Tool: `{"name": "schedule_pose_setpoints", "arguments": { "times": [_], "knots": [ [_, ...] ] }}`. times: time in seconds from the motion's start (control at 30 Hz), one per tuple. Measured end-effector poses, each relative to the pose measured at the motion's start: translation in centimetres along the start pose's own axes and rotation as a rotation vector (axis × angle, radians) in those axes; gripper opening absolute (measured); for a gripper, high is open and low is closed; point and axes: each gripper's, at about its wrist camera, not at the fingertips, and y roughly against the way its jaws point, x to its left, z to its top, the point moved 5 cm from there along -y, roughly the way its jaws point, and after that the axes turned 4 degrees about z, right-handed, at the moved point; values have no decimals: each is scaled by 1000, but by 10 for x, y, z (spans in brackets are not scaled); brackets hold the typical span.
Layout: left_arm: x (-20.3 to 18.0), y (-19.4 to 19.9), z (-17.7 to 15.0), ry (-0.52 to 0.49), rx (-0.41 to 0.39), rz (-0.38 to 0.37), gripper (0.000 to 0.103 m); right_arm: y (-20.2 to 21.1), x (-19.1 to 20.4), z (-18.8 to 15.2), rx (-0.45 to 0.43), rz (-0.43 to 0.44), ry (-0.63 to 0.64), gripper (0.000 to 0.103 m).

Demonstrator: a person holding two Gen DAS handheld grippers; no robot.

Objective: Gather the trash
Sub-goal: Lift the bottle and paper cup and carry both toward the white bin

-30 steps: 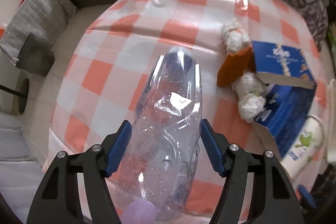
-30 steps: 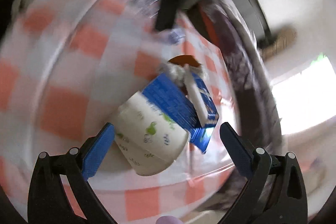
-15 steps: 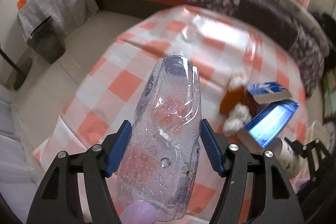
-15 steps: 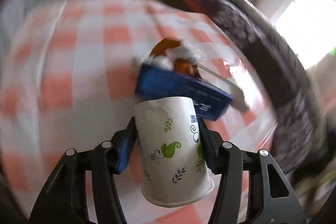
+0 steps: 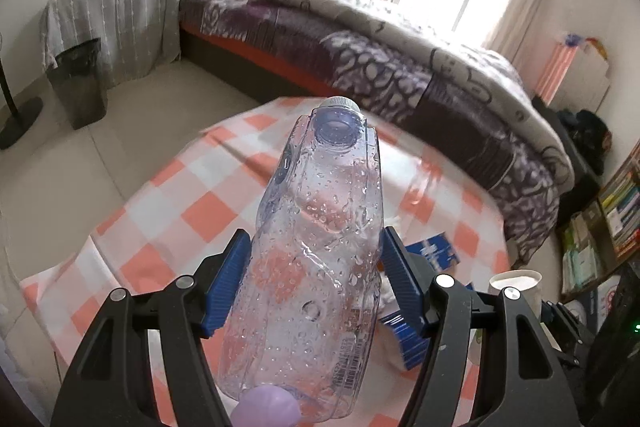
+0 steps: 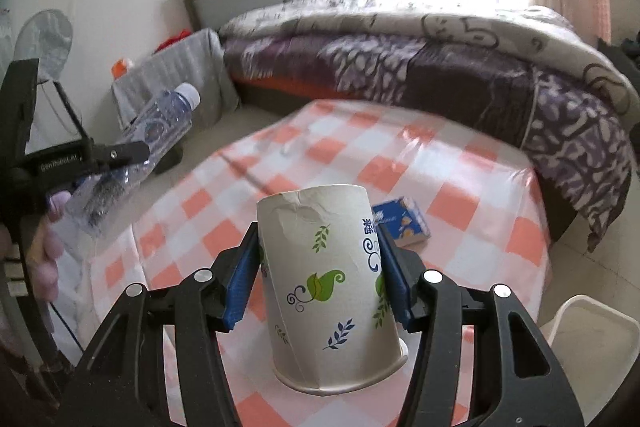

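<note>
Trash in the left wrist view is a clear plastic bottle (image 5: 320, 251), clamped between the blue pads of the left gripper (image 5: 316, 279) and raised over the table. Its white cap points to 12 o'clock, and only droplets cling to the inside walls. Under it lies a table (image 5: 192, 211) with an orange-and-white checked cloth. A blue box (image 5: 434, 251) sits on the cloth at 3 o'clock of the bottle, and the rim of a paper cup (image 5: 515, 281) shows further out at 4 o'clock. A bed (image 5: 380, 43) with a purple patterned quilt runs across from 11 to 3 o'clock, and a dark bin (image 5: 78, 83) stands on the tiled floor at 9 o'clock.

From the right wrist, the right gripper (image 6: 318, 277) is clenched on the paper cup (image 6: 328, 287), mouth toward the camera, dented base pointing to 12 o'clock. The blue box (image 6: 402, 223) lies on the checked table (image 6: 460, 203) just beyond. At 9 o'clock the left gripper (image 6: 116, 153) carries the bottle (image 6: 156, 131), cap toward the bed (image 6: 420, 67). A white bin (image 6: 596, 331) shows at 4 o'clock.
</note>
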Motion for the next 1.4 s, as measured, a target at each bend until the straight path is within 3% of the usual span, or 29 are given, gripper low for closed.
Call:
{"name": "schedule_pose_setpoints", "arguments": {
  "times": [0.5, 1.4],
  "knots": [
    [-47, 16, -4, 7, -70, -61, 66, 44, -33, 16, -99, -64, -55, 54],
    [-166, 12, -56, -140, 11, -213, 66, 131, -125, -5, -161, -261, -214, 55]
  ]
}}
